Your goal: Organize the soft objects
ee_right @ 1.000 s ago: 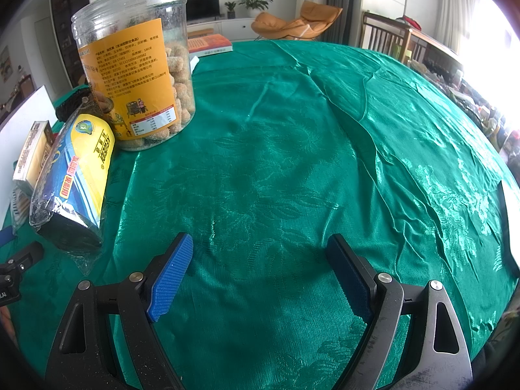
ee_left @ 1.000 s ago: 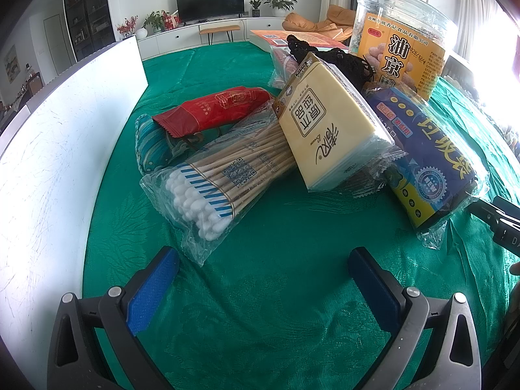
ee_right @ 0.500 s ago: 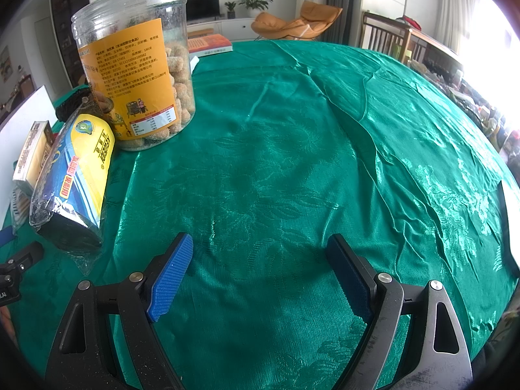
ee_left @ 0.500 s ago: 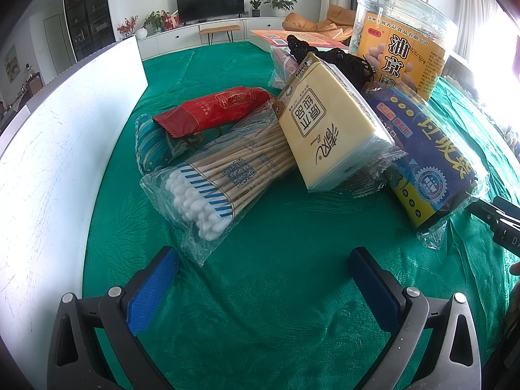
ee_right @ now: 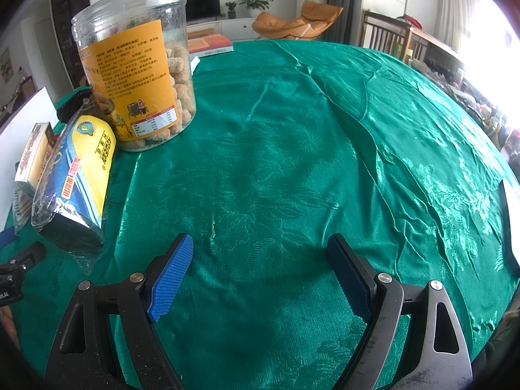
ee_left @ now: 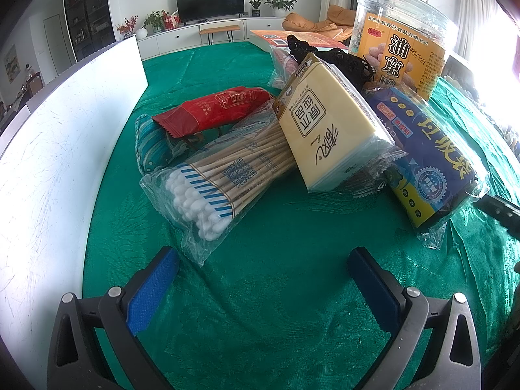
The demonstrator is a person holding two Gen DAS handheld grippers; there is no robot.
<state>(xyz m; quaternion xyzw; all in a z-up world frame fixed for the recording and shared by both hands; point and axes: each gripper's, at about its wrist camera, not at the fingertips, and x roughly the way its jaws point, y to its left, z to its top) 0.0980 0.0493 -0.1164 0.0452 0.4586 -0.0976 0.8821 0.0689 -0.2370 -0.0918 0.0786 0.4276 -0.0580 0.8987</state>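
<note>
A pile lies on the green tablecloth (ee_left: 276,260). It holds a clear bag of cotton swabs (ee_left: 224,175), a yellow tissue pack (ee_left: 328,123), a red packet (ee_left: 214,110), a teal striped pouch (ee_left: 149,143), a blue and yellow bag (ee_left: 425,152) and a black mesh item (ee_left: 341,61). My left gripper (ee_left: 260,279) is open and empty, just short of the swab bag. My right gripper (ee_right: 260,276) is open and empty over bare cloth, to the right of the blue and yellow bag (ee_right: 78,175).
A clear snack jar (ee_left: 403,39) stands behind the pile; it also shows in the right wrist view (ee_right: 136,65). A white board (ee_left: 58,136) stands upright along the left. An orange book (ee_right: 211,44) lies at the far side.
</note>
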